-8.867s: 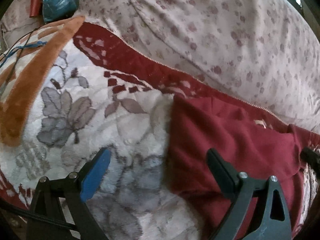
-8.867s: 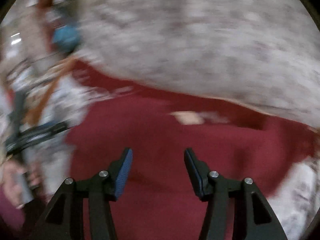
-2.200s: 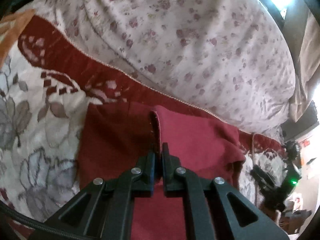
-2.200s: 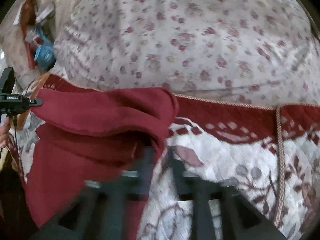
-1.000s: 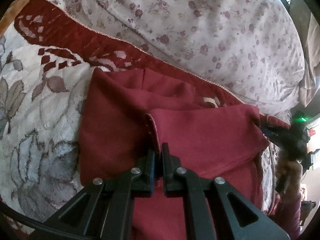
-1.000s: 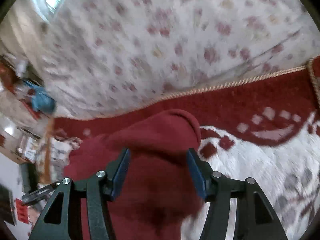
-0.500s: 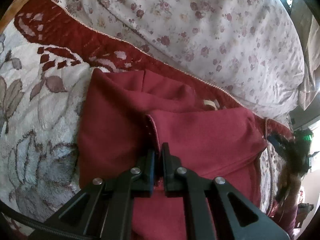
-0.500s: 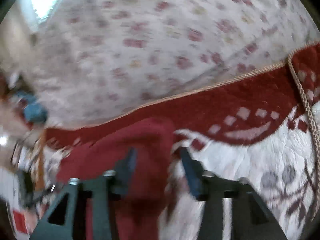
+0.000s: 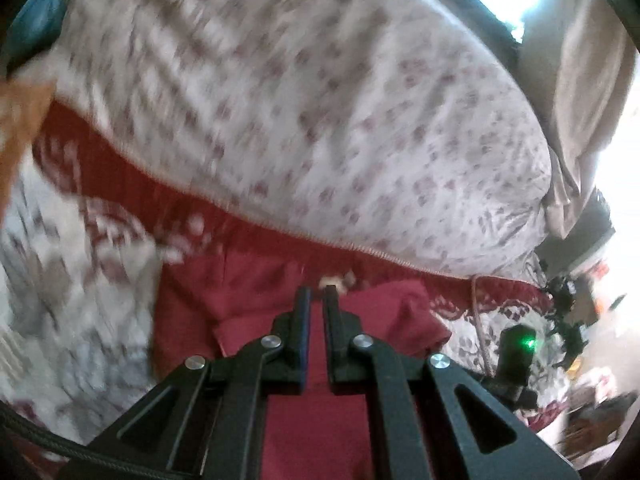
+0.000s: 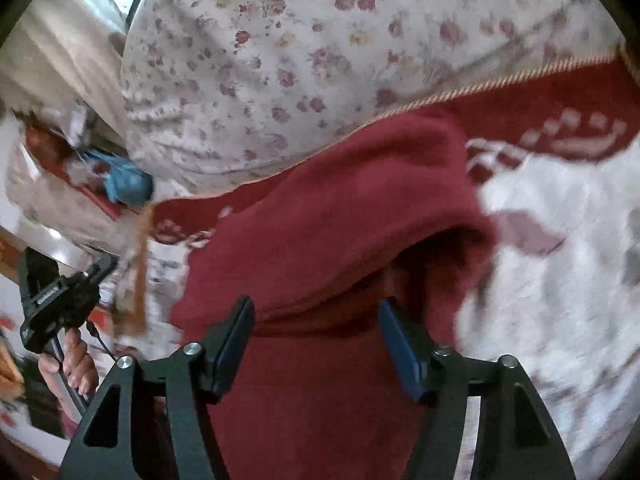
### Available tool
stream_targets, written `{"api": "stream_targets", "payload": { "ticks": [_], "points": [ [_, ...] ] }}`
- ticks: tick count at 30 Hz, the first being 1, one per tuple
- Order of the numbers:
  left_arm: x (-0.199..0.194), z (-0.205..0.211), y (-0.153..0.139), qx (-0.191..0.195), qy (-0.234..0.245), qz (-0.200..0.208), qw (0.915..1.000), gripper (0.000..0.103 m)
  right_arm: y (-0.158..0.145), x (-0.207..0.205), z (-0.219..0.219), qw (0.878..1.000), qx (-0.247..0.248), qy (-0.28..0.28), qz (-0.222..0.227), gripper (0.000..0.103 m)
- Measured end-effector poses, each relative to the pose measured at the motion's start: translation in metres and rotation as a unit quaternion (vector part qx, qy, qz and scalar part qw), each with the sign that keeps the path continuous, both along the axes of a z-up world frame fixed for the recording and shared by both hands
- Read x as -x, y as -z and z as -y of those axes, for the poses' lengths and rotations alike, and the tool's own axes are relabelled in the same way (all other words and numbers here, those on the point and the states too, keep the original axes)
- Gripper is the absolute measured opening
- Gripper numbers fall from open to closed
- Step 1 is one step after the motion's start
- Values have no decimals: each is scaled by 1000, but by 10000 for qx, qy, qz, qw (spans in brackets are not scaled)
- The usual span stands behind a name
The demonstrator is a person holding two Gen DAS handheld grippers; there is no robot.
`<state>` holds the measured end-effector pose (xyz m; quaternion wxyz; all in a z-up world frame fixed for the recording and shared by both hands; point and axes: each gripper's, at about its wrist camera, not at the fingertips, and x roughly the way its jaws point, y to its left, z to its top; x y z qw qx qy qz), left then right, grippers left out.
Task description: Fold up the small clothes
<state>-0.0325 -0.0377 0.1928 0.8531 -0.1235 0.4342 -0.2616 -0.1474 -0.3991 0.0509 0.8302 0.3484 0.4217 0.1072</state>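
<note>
1. Two grippers work over one dark red garment (image 10: pixel 320 240) lying on a floral blanket (image 10: pixel 560 280), just in front of a flowered pillow (image 9: pixel 320 100).
2. The left gripper (image 9: pixel 316 304) has its jaws nearly together; whether cloth is pinched between them cannot be told.
3. The right gripper (image 10: pixel 316 340) is released, jaws spread wide above a raised fold.
4. The garment's long axis runs left to right across both views; the right gripper sits directly at the folded edge, so it seems better placed for the next grasp.
</note>
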Motion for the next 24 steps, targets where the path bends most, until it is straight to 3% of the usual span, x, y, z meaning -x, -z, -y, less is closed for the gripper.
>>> {"api": "stream_targets", "payload": {
  "ticks": [2, 4, 5, 6, 11, 13, 15, 22, 24],
  "points": [
    [1, 8, -18, -125, 144, 145, 9997, 6, -1, 5, -7, 10000, 38, -19, 76, 73],
    [4, 13, -17, -207, 227, 109, 9995, 26, -3, 9, -15, 9999, 89, -112, 95, 74],
    [4, 14, -9, -264, 181, 35, 9995, 66, -4, 12, -17, 9997, 95, -181, 105, 75],
    [6, 14, 2, -349, 53, -60, 9994, 98, -5, 15, -19, 9996, 129, -225, 106, 76],
    [3, 7, 77, -800, -450, -590, 9940, 100, -8, 31, -11, 9997, 149, -177, 97, 81],
    [-1, 5, 106, -1029, -545, -854, 9895, 95, -7, 36, -8, 9998, 111, -163, 60, 82],
    [-6, 9, 125, -1100, -445, -1051, 9874, 69, -4, 37, -8, 9998, 105, -184, 28, 82],
    [-15, 32, 154, -1671, -345, -1179, 9782, 45, 1, 38, -6, 9999, -16, -167, -15, 83],
    [-15, 32, 146, -1568, -339, -1241, 9792, 5, -1, 40, -4, 9999, 8, -155, 30, 83]
  ]
}}
